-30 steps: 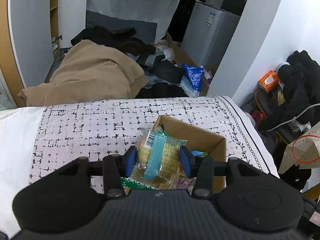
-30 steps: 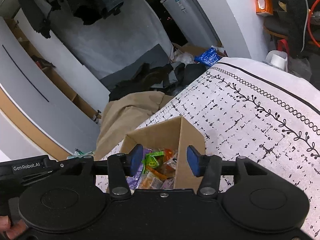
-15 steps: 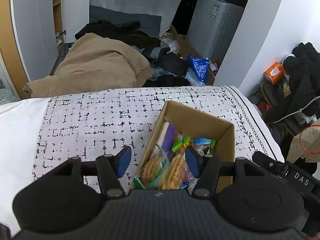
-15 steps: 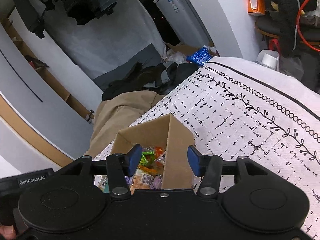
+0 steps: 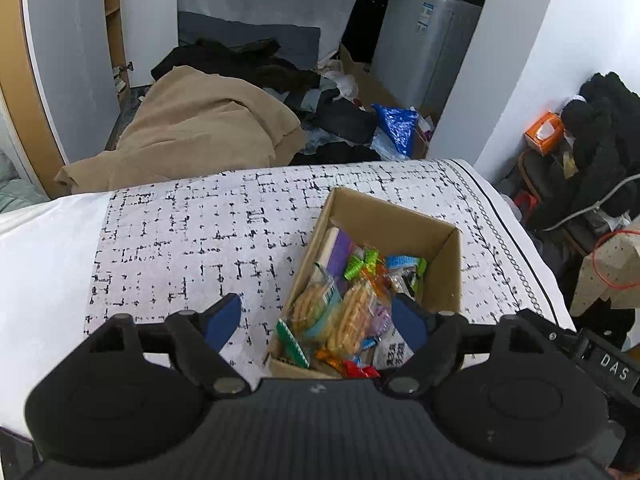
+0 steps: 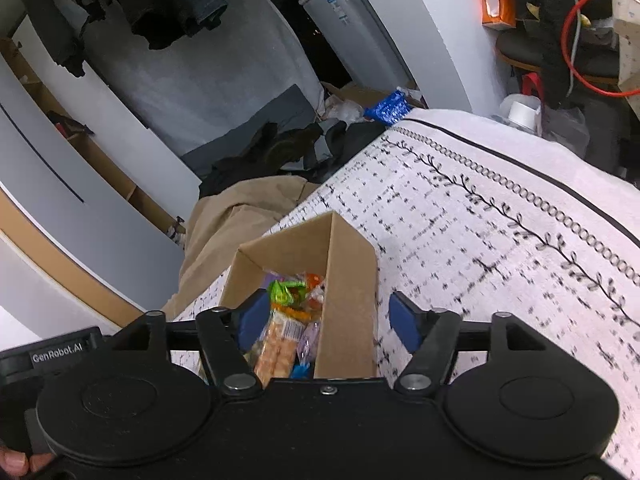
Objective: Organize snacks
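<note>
Cardboard box (image 5: 448, 264) sits on the patterned bedspread (image 5: 180, 248), near its bordered edge, already piled with snack packets; the cracker pack (image 5: 340, 312) lies on top at the near end. Your left gripper (image 5: 316, 318) is spread wide and holds nothing, hanging above that near end. Your right gripper (image 6: 328, 322) is likewise open and empty, its jaws straddling the box's right wall (image 6: 348, 300). Risk noted: closing or dragging the right gripper could tip or shift the light box on the soft bedding. Packets heaped at the near rim may spill if nudged.
</note>
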A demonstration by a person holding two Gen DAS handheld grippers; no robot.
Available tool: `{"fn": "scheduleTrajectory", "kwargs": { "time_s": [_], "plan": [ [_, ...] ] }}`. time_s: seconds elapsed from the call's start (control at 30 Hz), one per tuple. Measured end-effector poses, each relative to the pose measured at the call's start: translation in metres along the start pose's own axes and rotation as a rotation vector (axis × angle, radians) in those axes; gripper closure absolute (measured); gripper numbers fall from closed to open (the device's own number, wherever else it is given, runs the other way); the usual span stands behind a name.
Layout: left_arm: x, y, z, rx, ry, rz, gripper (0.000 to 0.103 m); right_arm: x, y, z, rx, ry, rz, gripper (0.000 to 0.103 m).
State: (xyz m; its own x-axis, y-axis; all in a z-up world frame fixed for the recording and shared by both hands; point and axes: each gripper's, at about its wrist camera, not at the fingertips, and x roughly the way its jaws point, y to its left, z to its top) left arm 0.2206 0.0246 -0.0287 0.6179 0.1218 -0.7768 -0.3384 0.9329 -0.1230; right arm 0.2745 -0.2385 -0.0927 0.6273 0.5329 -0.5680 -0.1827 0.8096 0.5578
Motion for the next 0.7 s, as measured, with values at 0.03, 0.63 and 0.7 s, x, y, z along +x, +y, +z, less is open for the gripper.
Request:
{"fn": "scheduleTrajectory", "kwargs": {
  "time_s": [0.03, 0.63, 0.7],
  "plan": [
    [-0.002, 0.0, -0.001, 0.003, 0.006, -0.003, 0.016, -0.003, 0.002, -0.001, -0.006, 0.007, -0.006, 0.032],
    [-0.072, 0.011, -0.015, 0.04, 0.018, -0.054, 0.001, -0.078, 0.048, -0.017, -0.069, 0.002, -0.064, 0.0],
    [-0.084, 0.012, -0.018, 0.046, 0.005, -0.062, 0.0, -0.088, 0.054, -0.018, -0.072, -0.001, -0.06, 0.0]
  ]
}}
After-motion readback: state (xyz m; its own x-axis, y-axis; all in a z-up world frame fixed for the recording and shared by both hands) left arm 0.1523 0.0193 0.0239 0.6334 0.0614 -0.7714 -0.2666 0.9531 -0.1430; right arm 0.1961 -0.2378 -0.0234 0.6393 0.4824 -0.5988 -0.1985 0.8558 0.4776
